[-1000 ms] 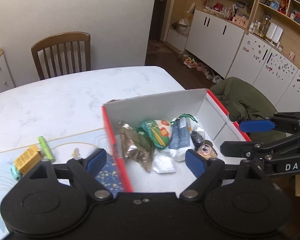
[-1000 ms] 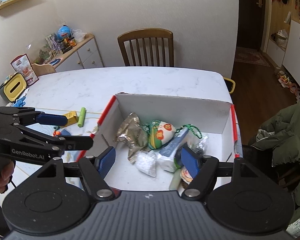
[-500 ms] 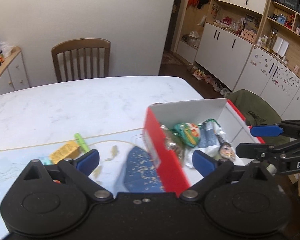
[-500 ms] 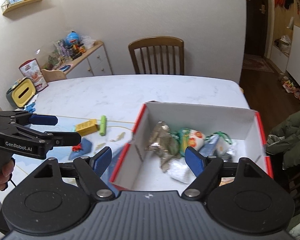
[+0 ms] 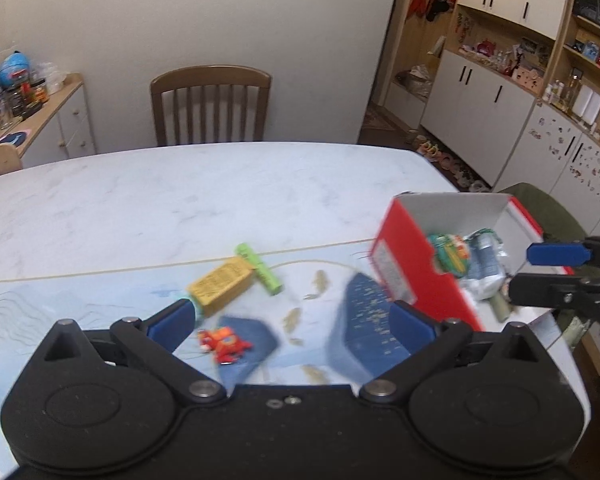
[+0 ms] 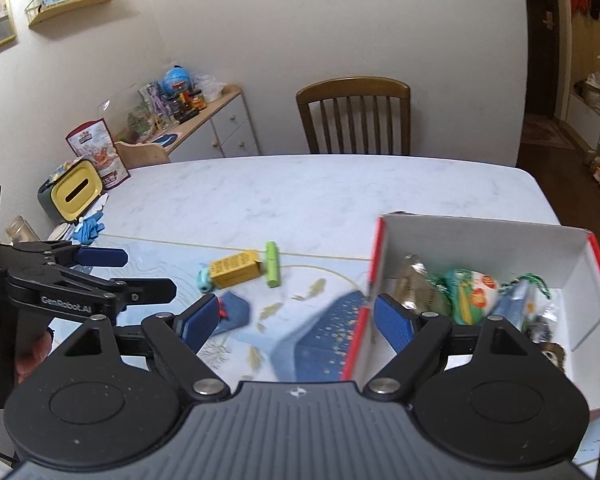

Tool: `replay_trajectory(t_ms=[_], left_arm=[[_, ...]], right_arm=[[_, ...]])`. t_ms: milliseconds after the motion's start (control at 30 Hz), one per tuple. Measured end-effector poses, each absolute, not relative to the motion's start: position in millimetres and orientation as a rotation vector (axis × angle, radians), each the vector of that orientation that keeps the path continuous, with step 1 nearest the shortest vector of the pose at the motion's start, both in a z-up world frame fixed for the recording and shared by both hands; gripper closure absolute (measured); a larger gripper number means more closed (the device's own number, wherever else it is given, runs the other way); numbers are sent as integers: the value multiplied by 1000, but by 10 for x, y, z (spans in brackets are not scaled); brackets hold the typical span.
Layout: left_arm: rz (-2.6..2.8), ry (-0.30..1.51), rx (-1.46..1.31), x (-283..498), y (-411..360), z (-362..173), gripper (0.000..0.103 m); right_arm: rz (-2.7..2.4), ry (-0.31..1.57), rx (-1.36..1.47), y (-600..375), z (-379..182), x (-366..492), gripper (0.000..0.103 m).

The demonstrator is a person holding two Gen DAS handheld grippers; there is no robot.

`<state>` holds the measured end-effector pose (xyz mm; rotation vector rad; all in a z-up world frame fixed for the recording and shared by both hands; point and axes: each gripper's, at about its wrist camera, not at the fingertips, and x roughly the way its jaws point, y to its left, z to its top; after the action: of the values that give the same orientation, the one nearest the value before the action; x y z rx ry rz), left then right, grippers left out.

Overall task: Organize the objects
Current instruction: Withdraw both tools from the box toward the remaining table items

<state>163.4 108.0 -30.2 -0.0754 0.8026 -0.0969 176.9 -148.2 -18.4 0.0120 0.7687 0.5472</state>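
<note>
Change: both views are swinging leftward; a second ago the box (image 6: pixel 480 240) was sitting between the claw tips, now it is lying off to their right.
Left claw (image 5: pixel 292 320): spreading wide, holding nothing, hanging over the red toy (image 5: pixel 224 345).
Right claw (image 6: pixel 296 320): spreading wide, gripping nothing, its right tip overlapping the box's red wall.
Loose items: yellow carton (image 5: pixel 222 286) and green tube (image 5: pixel 259 268) are lying touching, ahead of the left claw.
Surface: pale marble worktop (image 5: pixel 140 200) with a blue printed mat (image 5: pixel 60 300).
Room: wooden chair (image 6: pixel 354 116) is standing behind the worktop.

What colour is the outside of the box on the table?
Red outside, white inside; the box shows it best in the left wrist view.
</note>
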Motion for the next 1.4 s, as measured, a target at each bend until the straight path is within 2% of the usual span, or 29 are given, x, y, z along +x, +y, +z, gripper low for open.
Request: replay_trajectory(t_ms=[500, 1400], left_arm=[[-85, 877, -198, 1718, 1629, -829, 0], [-28, 873, -103, 2032, 1516, -1560, 1]], right_arm=[[492, 866, -32, -747, -535, 2072, 17], [447, 1033, -208, -15, -1392, 3060, 17]])
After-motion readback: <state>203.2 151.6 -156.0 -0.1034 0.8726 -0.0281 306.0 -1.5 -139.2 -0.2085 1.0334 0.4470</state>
